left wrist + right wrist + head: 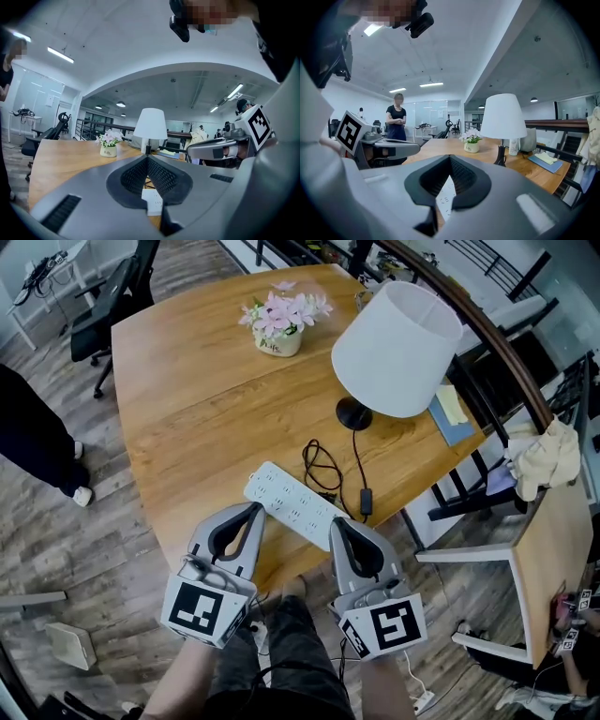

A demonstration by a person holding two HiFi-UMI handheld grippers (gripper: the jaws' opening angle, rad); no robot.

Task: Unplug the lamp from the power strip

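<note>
A white power strip [291,502] lies slantwise near the table's front edge. The lamp [398,348], white shade on a black base [353,413], stands behind it to the right. Its black cord [323,467] coils down to the strip's right side, with an inline switch [366,501]; whether the plug sits in a socket I cannot tell. My left gripper [253,510] is shut and empty at the strip's left end. My right gripper [338,523] is shut and empty at its right end. Both float above the strip [152,200] [446,199], pointing toward the lamp [150,124] [503,117].
A pot of pink flowers [281,320] stands at the far middle of the wooden table [187,409]. A blue book with yellow notes [452,413] lies by the right edge. An office chair [108,306] and a standing person [396,123] are at the left.
</note>
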